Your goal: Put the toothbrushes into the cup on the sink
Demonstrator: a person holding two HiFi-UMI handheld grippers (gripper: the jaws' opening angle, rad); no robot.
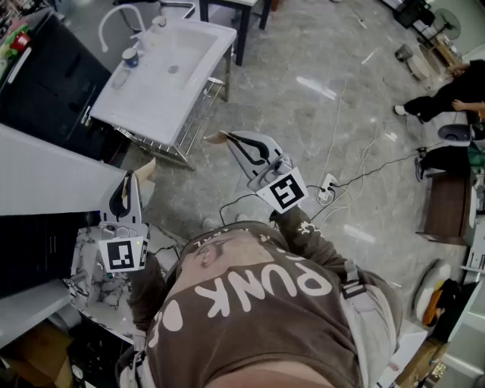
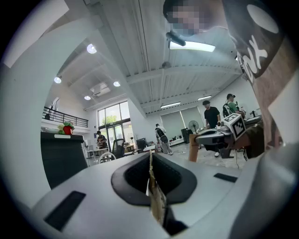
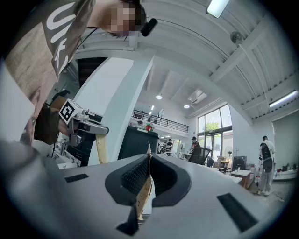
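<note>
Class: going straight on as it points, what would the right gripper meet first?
Probably the dark cabinet, just beyond the shut right gripper; it seems to pass above the sink, though depth is unclear.

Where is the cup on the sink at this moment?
In the head view, the cup stands on the left rim of the sink, upper left of the picture, beside the white faucet.

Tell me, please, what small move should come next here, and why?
Probably a step toward the sink: the left gripper and the right gripper are both shut on nothing and held close to the body, while the cup on the sink's rim stands well ahead, out of reach.
</note>
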